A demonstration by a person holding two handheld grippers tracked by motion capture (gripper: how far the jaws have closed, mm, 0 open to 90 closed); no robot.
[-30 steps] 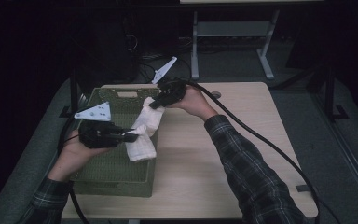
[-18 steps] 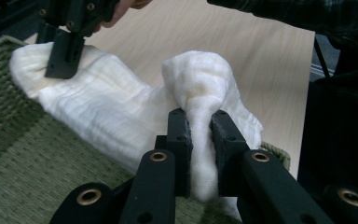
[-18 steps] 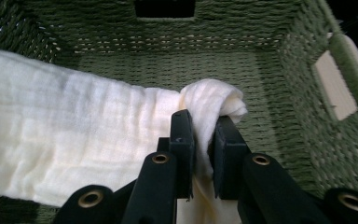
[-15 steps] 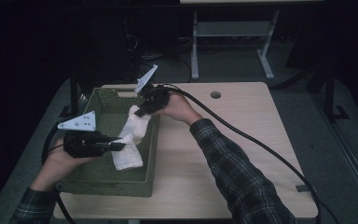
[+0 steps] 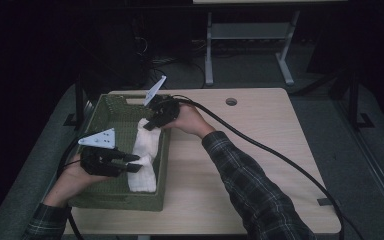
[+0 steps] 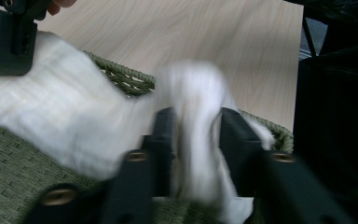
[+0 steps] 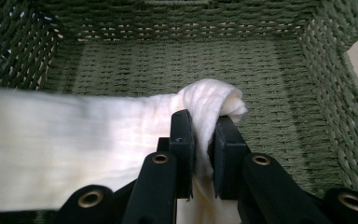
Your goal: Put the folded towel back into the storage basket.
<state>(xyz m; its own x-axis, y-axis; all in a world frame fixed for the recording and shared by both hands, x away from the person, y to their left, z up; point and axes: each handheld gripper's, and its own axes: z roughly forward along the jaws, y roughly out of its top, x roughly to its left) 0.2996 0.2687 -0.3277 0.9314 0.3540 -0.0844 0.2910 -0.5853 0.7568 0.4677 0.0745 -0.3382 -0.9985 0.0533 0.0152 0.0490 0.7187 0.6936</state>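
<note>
A white cloth lies stretched along the right side of a green woven basket. My right gripper is shut on its far end; the right gripper view has the cloth pinched between the pads above the basket floor. My left gripper is at the near end. Its jaws have just been opening, and a fold of cloth still sits loosely between them, blurred. The right gripper shows at the top left of the left gripper view.
The basket stands on the left part of a light wooden table with a round hole near its far edge. A thick black cable trails across the table from the right gripper. A metal desk frame stands behind.
Both hands have moved left and down, lowering the cloth into the basket. The left gripper's jaws have spread apart around the cloth's near end.
</note>
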